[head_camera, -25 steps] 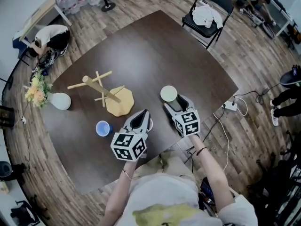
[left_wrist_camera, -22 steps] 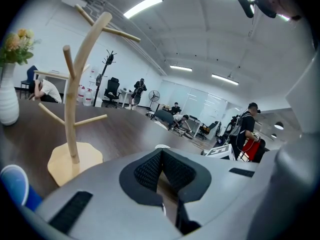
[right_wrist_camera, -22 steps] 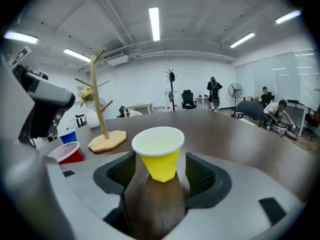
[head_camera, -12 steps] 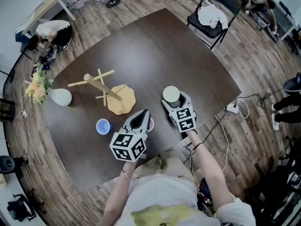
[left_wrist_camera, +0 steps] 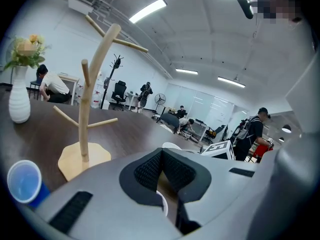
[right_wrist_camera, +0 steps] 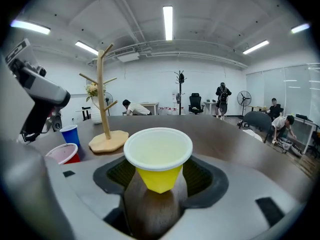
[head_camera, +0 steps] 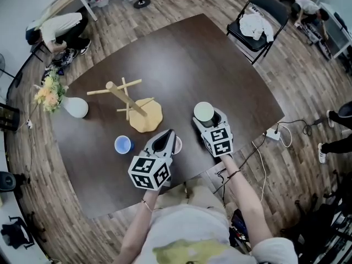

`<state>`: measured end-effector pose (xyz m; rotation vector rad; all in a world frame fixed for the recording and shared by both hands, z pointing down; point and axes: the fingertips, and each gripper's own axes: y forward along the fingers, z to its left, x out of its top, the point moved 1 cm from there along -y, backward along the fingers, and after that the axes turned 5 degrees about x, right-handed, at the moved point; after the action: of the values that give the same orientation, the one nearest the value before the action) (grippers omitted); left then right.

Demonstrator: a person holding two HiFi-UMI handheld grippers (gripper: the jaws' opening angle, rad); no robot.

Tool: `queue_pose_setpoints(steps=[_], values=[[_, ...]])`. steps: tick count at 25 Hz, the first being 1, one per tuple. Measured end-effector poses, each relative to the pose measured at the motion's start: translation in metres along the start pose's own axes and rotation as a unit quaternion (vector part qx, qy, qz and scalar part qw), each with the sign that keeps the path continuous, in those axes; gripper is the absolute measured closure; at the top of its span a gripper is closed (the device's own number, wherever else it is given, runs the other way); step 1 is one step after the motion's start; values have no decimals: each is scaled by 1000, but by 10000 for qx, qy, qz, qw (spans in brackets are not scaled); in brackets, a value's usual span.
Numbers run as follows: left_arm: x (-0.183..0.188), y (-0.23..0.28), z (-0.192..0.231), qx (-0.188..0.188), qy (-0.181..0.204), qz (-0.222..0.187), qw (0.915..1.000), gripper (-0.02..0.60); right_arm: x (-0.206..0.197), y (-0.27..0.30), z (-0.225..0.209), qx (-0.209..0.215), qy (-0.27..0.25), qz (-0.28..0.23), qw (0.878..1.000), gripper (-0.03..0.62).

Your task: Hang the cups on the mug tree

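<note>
Dark tabletop (head_camera: 181,54): mug tree (head_camera: 144,114) left of centre, vase (head_camera: 76,107) near left corner; blue cup (head_camera: 123,144), red cup (right_wrist_camera: 62,153), yellow cup (head_camera: 204,112) toward near edge.

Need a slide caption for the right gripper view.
Yellow cup stands between the jaws of the open right gripper, mug tree behind.

The room is lit brightly and evenly by ceiling strip lights (right_wrist_camera: 167,21), which are blown out to white glare. Only faint shadows are cast on the dark bench (head_camera: 181,54). Edges are bent by fisheye distortion and corners are vignetted black. The near body of the left gripper (left_wrist_camera: 161,152) is blurred.
</note>
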<state>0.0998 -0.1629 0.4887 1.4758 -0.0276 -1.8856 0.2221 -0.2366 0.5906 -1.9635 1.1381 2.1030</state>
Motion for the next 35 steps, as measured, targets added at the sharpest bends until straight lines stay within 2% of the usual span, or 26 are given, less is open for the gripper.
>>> queue_pose_setpoints(steps=[12, 19, 31, 35], values=[[15, -31, 12, 260, 69, -476, 9985, 566, 56, -21, 21, 121, -789, -141, 9967, 301], [29, -48, 21, 289, 149, -680, 9972, 566, 92, -26, 41, 172, -1146, -232, 9930, 304], [43, -82, 47, 61, 252, -731, 9970, 566, 144, -24, 74, -91, -1832, -182, 9829, 309], [45, -92, 62, 87, 231, -750, 9969, 566, 156, -21, 80, -237, -2096, -99, 9774, 309]])
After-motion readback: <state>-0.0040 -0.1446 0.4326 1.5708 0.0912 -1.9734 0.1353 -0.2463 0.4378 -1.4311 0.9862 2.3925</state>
